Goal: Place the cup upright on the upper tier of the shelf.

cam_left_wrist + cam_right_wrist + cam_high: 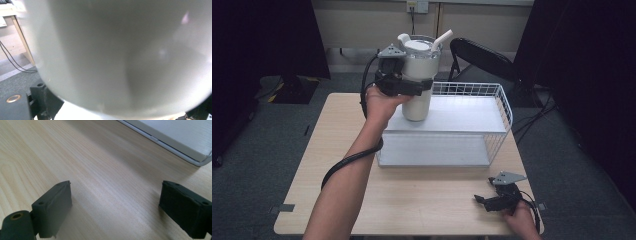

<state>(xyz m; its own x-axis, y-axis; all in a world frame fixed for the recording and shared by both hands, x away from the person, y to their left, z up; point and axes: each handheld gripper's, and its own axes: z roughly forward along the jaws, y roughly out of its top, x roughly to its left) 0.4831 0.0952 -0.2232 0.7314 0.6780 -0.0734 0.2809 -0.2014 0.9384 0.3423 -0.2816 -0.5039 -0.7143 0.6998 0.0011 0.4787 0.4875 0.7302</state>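
Right gripper (490, 201) at near right table (427, 200) edge, jaws spread wide over bare wood (nothing between them). Left gripper (418, 88) farther back, clamped around white tumbler (418, 80) with straw (442, 38), upright, base at top shelf of white wire rack (472, 120); contact with shelf unclear.

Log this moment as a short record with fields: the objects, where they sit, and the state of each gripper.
held object: tall white tumbler with lid and straw
tumbler position: upright, base at the top shelf of the white wire rack; contact unclear
left gripper: shut on the tumbler's body
right gripper: open, holding nothing, low over the light wooden table
behind table: black folding chair
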